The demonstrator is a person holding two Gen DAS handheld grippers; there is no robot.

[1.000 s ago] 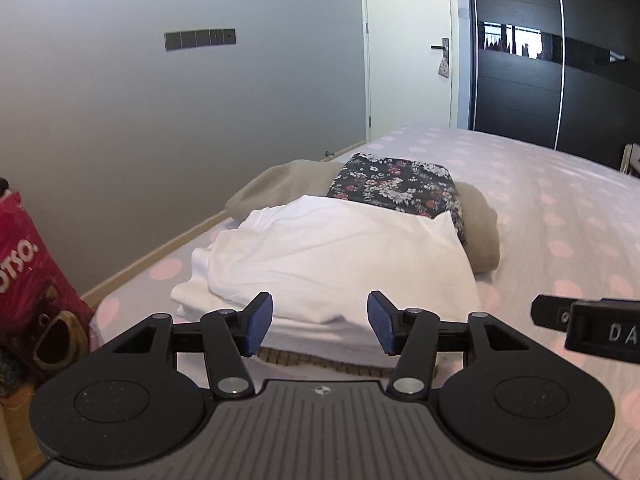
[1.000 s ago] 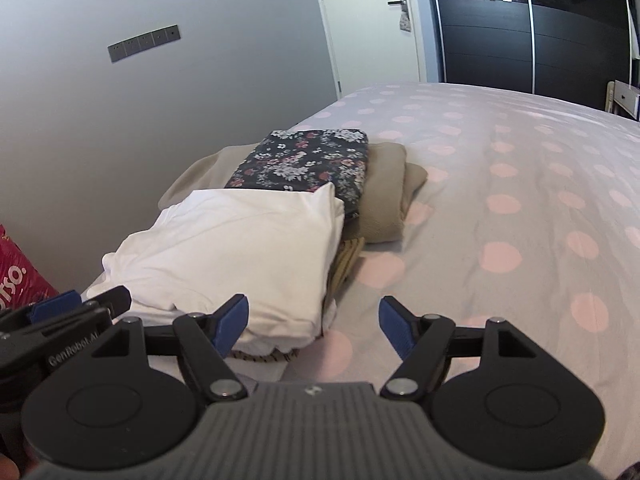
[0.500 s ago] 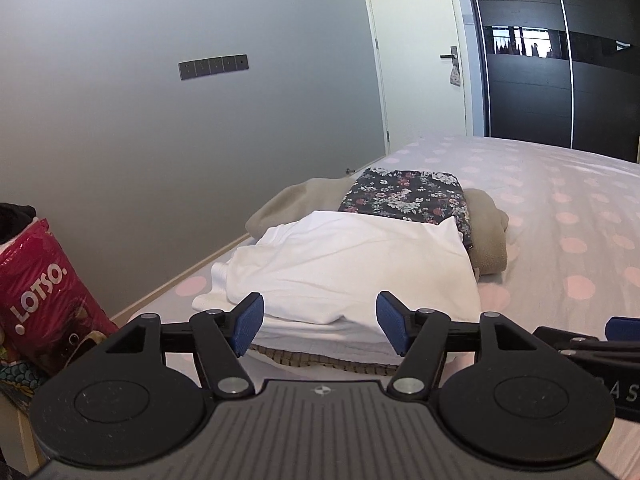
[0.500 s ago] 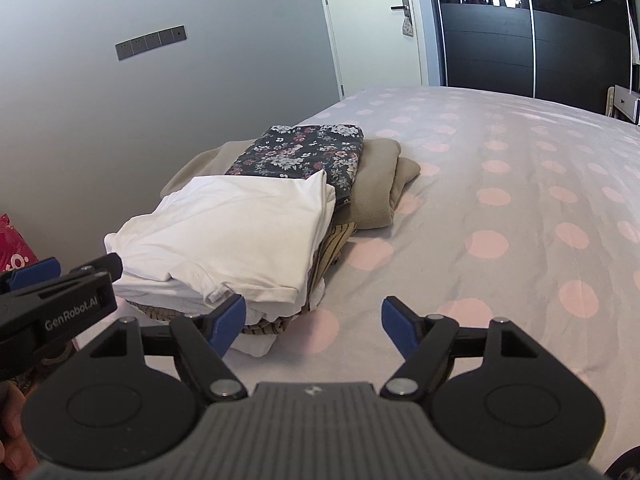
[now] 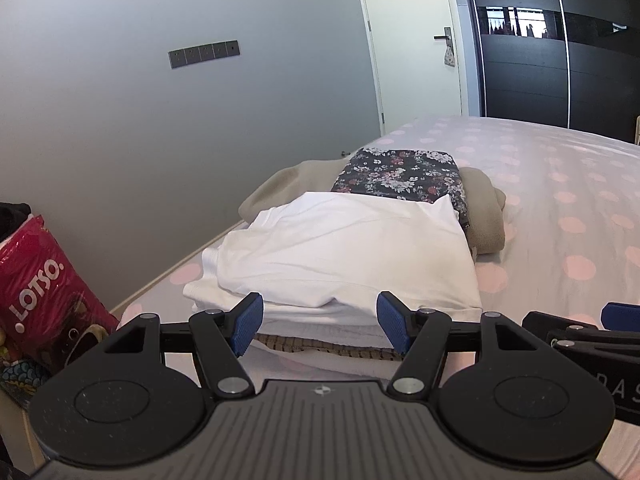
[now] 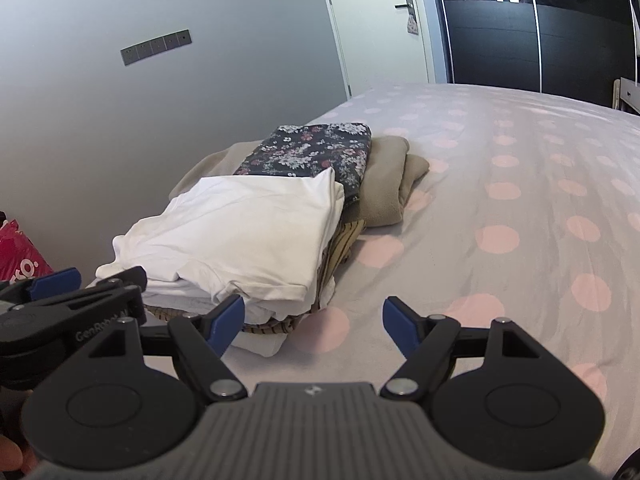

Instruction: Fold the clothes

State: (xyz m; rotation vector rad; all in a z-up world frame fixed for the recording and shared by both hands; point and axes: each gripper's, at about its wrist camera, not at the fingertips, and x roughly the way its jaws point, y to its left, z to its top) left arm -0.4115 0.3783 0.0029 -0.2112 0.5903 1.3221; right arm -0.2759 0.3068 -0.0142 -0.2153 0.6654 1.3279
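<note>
**Folded stack sits free, both tongs apart**

The white garment point(image 5: 344, 248) lies folded atop a stack near the bed's point(image 6: 500, 184) left edge, in front of a floral piece point(image 6: 316, 152) on beige cloth point(image 6: 384, 184). Left tongs point(image 5: 319, 322) have just been opening, nothing between them; right tongs point(image 6: 314, 322) stand apart over bare sheet, likely releasing the finished fold.

Home bedroom, bed point(image 6: 520, 184), prob. wardrobe point(image 5: 560, 64)

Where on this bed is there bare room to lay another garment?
The dotted bedspread is bare right of the beige garment, toward the dark wardrobe. The wall-side edge is crowded: the white shirt and floral garment top two adjoining piles.
</note>
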